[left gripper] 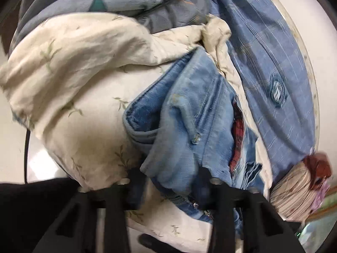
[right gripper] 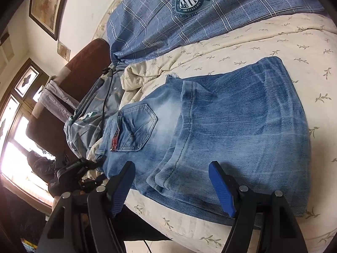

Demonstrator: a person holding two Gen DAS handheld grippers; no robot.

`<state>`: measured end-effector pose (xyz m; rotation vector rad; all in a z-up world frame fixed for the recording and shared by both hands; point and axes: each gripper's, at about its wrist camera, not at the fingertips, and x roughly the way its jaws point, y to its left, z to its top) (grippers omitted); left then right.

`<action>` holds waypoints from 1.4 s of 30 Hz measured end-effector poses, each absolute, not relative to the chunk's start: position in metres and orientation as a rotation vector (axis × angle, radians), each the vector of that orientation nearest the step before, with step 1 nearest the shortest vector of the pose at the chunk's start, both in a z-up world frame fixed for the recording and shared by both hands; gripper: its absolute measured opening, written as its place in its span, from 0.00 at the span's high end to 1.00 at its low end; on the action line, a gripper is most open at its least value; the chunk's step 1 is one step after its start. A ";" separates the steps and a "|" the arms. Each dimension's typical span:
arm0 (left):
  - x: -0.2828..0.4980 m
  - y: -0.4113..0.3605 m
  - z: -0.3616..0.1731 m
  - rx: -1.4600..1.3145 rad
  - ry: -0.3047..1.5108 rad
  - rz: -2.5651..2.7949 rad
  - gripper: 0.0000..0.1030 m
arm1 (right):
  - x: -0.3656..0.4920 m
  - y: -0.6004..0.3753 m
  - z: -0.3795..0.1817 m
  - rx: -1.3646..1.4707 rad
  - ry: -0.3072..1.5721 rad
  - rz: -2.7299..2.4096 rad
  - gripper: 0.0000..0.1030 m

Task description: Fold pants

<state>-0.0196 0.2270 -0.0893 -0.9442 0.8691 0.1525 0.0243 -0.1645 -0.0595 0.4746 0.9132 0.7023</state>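
Light blue jeans (right gripper: 221, 130) lie folded on a cream leaf-print quilt (right gripper: 263, 42). In the right wrist view my right gripper (right gripper: 170, 168) is open, its blue-padded fingers (right gripper: 223, 189) straddling the near folded edge of the jeans just above the cloth. In the left wrist view the jeans (left gripper: 189, 130) appear waistband-end on, with a red inner label. My left gripper (left gripper: 168, 179) is open, with its fingers (left gripper: 202, 181) on either side of the waist edge. The picture is blurred there.
A blue plaid cover with a round badge (right gripper: 189, 0) lies beyond the jeans. A grey patterned garment (right gripper: 92, 116) and a black cable sit at the left. A dark brown headboard (right gripper: 69, 78) and window stand further left. The quilt (left gripper: 73, 63) is bunched up.
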 end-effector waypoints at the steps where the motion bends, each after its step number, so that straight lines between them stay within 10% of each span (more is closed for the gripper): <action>1: -0.020 0.227 -0.087 -0.939 0.865 0.152 0.71 | 0.024 -0.164 -0.060 0.471 0.914 0.702 0.27; 20: -0.018 0.204 -0.064 -0.730 0.840 0.188 0.80 | 0.028 -0.159 -0.046 0.586 0.926 0.776 0.27; 30: -0.015 0.217 -0.084 -0.875 0.893 0.169 0.68 | 0.065 -0.098 -0.066 0.563 1.199 0.762 0.27; 42: -0.004 0.168 -0.029 -0.491 0.846 0.250 0.84 | 0.052 -0.131 -0.059 0.639 1.084 0.752 0.28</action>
